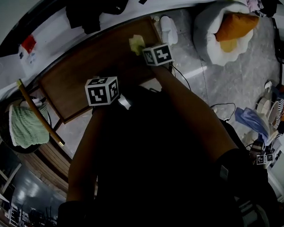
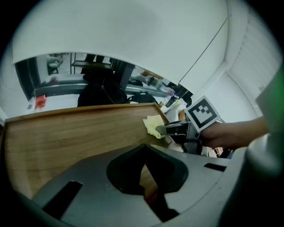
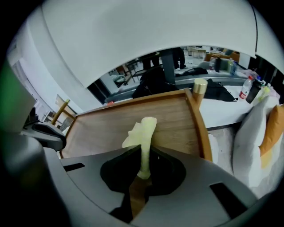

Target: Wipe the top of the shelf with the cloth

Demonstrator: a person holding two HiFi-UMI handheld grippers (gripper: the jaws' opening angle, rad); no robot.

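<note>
Lengthwise, yellow cloth (image 3: 143,132) in right claw (image 3: 140,167), tip forward over shelf (image 3: 100,128).

No legible text, brand or number appears in any view. The left marker cube (image 1: 102,90) and right marker cube (image 1: 157,54) carry only black-and-white square patterns. The red patch (image 1: 29,43), upper left, is unreadable.

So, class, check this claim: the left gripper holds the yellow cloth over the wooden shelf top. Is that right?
Not quite. The right gripper holds the yellow cloth over the wooden shelf top; the right gripper view shows it pinched between those jaws. The left gripper is shut on nothing.
</note>
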